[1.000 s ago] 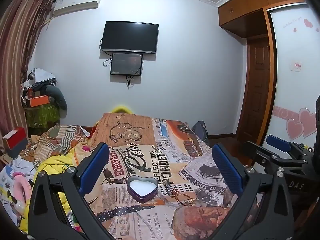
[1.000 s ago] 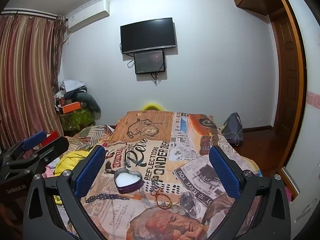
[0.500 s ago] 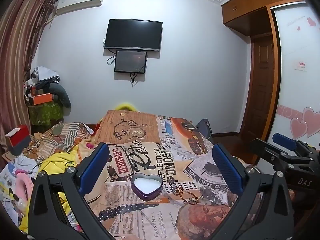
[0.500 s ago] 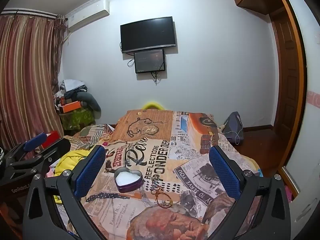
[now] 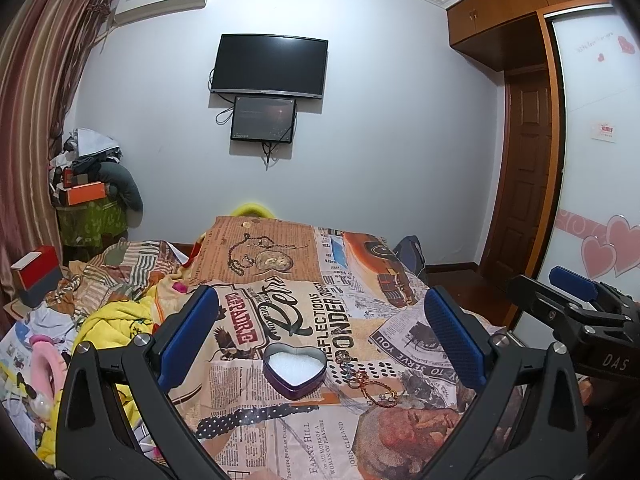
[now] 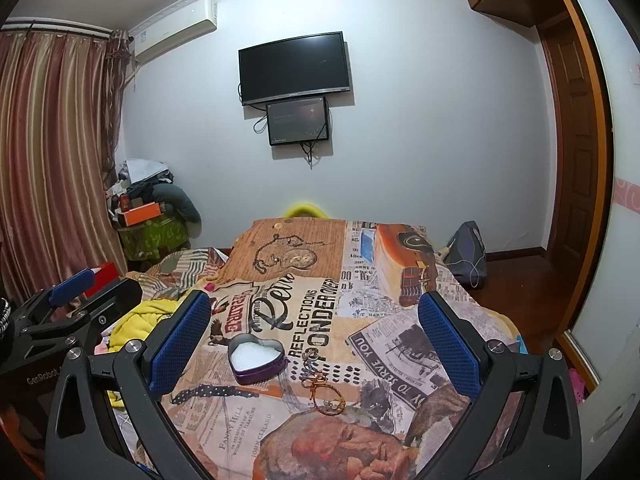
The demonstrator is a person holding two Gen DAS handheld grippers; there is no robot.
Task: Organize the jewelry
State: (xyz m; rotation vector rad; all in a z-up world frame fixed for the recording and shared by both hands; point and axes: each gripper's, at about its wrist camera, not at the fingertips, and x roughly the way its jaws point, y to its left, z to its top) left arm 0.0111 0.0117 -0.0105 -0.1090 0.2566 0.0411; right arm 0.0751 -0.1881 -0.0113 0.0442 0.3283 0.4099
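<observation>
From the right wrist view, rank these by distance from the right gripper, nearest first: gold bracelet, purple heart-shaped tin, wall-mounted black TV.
1. Gold bracelet, on the newspaper-print bedspread between the open right gripper fingers.
2. Purple heart-shaped tin, just beyond, slightly left.
3. Wall-mounted black TV, on the far wall.

Below my fingers lies the bed [image 5: 404,300], covered by a newsprint-patterned blanket [image 5: 304,312] of headlines, a car and a face. Near the blanket's middle sits an open heart-shaped tin [image 5: 295,368] with white lining. Just right of it, apart from its wall, a gold bracelet [image 5: 380,394] lies flat, with smaller pieces [image 5: 346,362] bunched between it and the tin; I cannot tell what they are. On the bed's left side a yellow cloth [image 5: 116,328] is heaped beside a striped quilt [image 5: 120,268], with pink things [image 5: 40,364] at the left edge.
</observation>
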